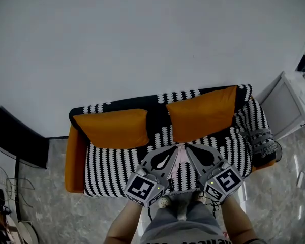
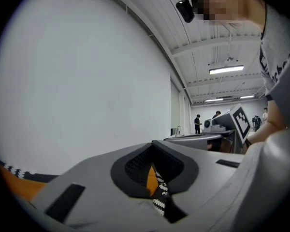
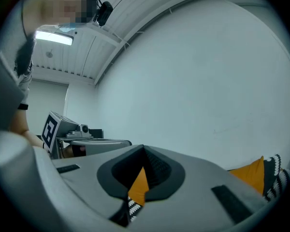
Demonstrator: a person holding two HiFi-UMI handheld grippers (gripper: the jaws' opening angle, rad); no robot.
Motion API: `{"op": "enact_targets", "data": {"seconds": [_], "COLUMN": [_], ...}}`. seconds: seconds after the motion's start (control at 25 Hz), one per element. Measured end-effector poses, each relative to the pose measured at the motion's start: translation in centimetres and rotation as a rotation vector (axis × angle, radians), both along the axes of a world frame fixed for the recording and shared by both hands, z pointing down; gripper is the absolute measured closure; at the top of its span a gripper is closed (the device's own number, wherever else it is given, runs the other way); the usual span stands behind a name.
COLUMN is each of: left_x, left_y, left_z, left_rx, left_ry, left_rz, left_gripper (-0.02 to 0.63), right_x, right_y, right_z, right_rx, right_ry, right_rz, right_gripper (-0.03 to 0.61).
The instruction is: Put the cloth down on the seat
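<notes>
A narrow pale pink cloth (image 1: 180, 159) hangs between the tips of my two grippers, above the front of the sofa seat (image 1: 112, 166), which has a black-and-white striped cover. My left gripper (image 1: 176, 148) and right gripper (image 1: 188, 147) are side by side, tips nearly touching, both shut on the cloth's top. In the left gripper view the left gripper (image 2: 153, 151) has its jaws shut. The right gripper (image 3: 144, 151) shows the same in its own view. In both views only orange cushion and striped cover show through the jaw opening, and the cloth is hidden.
Two orange cushions (image 1: 114, 128) (image 1: 201, 113) lean on the sofa back. A dark grey bundle (image 1: 262, 140) lies on the right armrest. A white cabinet (image 1: 285, 105) stands to the right, a black panel (image 1: 15, 144) to the left. My feet (image 1: 165, 202) are at the sofa's front edge.
</notes>
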State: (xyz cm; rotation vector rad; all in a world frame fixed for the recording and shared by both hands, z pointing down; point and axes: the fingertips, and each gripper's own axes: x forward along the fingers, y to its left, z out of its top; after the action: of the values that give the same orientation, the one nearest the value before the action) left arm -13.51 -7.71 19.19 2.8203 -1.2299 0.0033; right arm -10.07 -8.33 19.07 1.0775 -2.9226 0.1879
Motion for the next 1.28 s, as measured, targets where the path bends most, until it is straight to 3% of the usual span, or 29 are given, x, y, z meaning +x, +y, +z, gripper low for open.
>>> {"op": "enact_targets", "data": {"seconds": [1.28], "left_x": [0.7], "left_y": [1.1], "left_z": [-1.3], "left_rx": [0.032], "left_ry": [0.034], "left_rz": [-0.036], "left_gripper": [0.584], "right_x": [-0.5], "right_y": [1.3], "right_z": [-1.3], "right_rx": [0.022], "right_ry": [-0.036], "right_rz": [-0.045], "right_gripper": [0.569]}}
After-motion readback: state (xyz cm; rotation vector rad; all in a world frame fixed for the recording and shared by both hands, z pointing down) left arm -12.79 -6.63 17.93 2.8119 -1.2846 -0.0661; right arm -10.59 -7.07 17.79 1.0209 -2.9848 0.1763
